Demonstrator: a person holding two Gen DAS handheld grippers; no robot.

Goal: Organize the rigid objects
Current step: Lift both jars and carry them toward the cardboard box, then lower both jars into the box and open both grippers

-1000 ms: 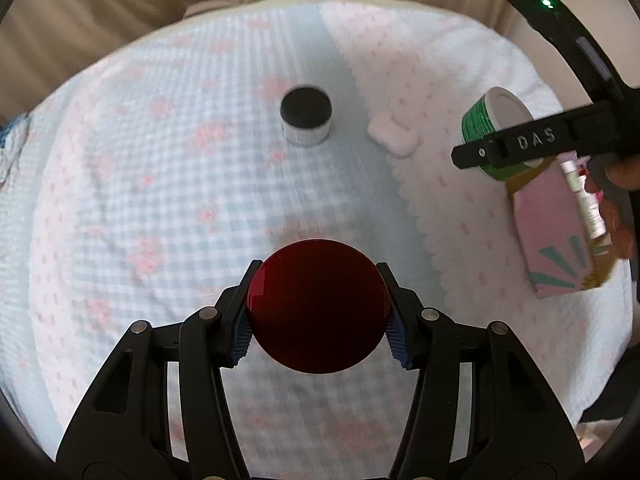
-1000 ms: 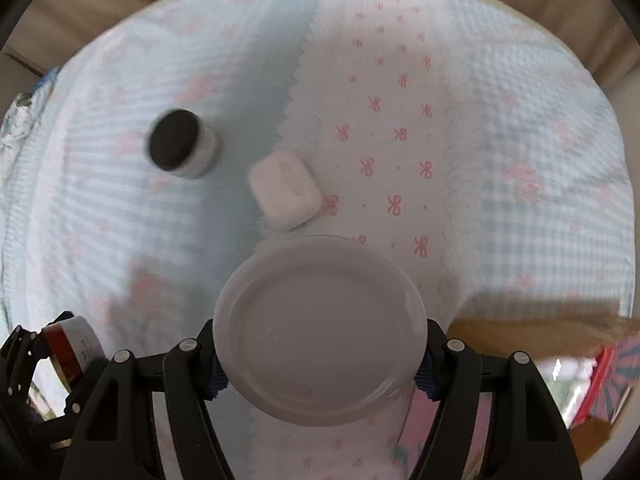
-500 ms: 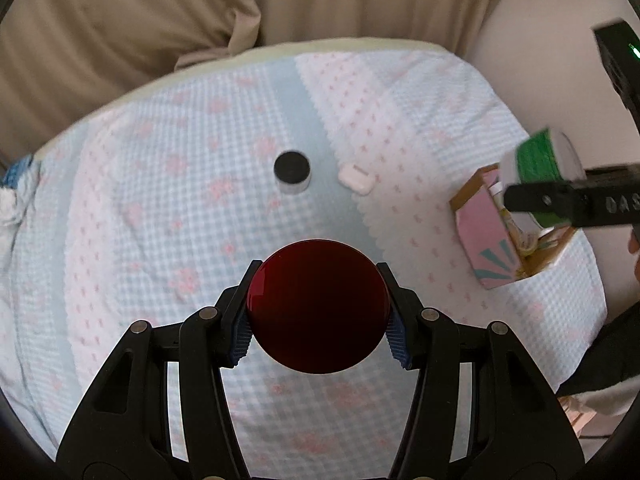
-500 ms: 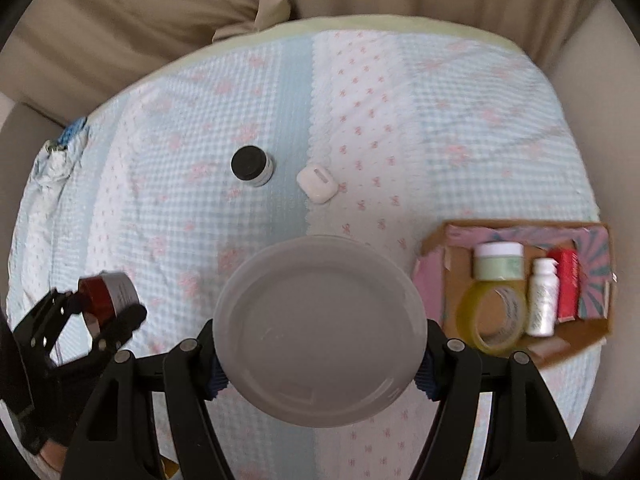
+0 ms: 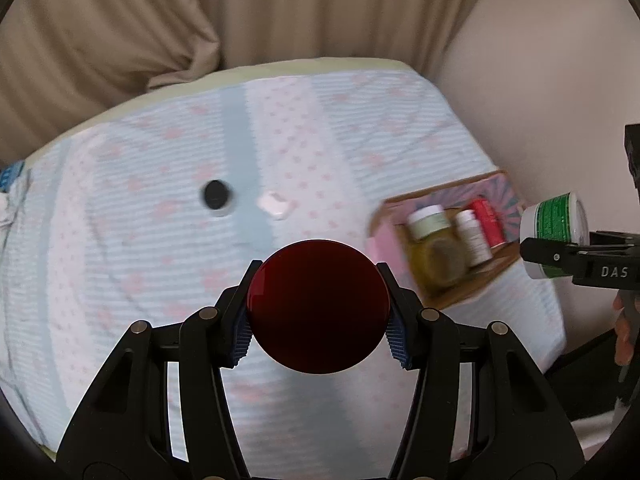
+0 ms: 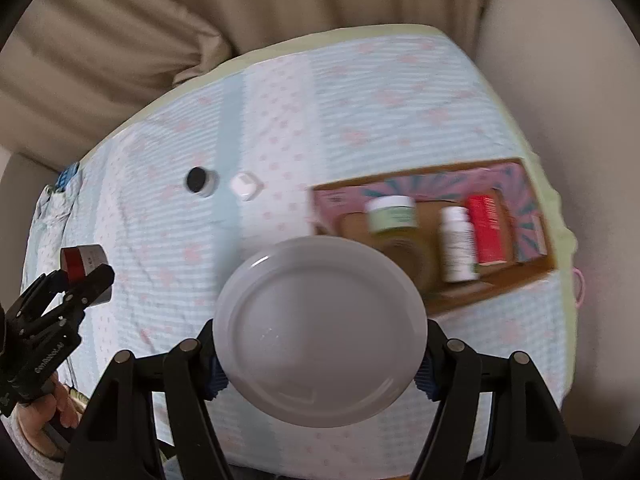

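Note:
My left gripper [image 5: 318, 326] is shut on a jar with a dark red lid [image 5: 318, 306], held high above the bed. It also shows at the left of the right wrist view [image 6: 86, 266]. My right gripper [image 6: 320, 360] is shut on a green-labelled tub with a white lid [image 6: 320, 330]; the tub also shows in the left wrist view [image 5: 556, 226]. An open cardboard box [image 6: 516, 276] lies on the bed's right side with a pale green jar [image 6: 392, 214], a white bottle [image 6: 456, 246] and a red carton [image 6: 486, 230] inside.
A black-lidded jar [image 5: 216, 196] and a small white case [image 5: 276, 205] lie mid-bed on the checked blue and pink cover [image 5: 140, 240]. Beige curtains [image 5: 200, 20] hang behind the bed. A wall [image 5: 540, 80] runs along the right side.
Both grippers have risen and pulled back from the bed with their jars. The bed now looks smaller, and the open box with its contents has come into full view.

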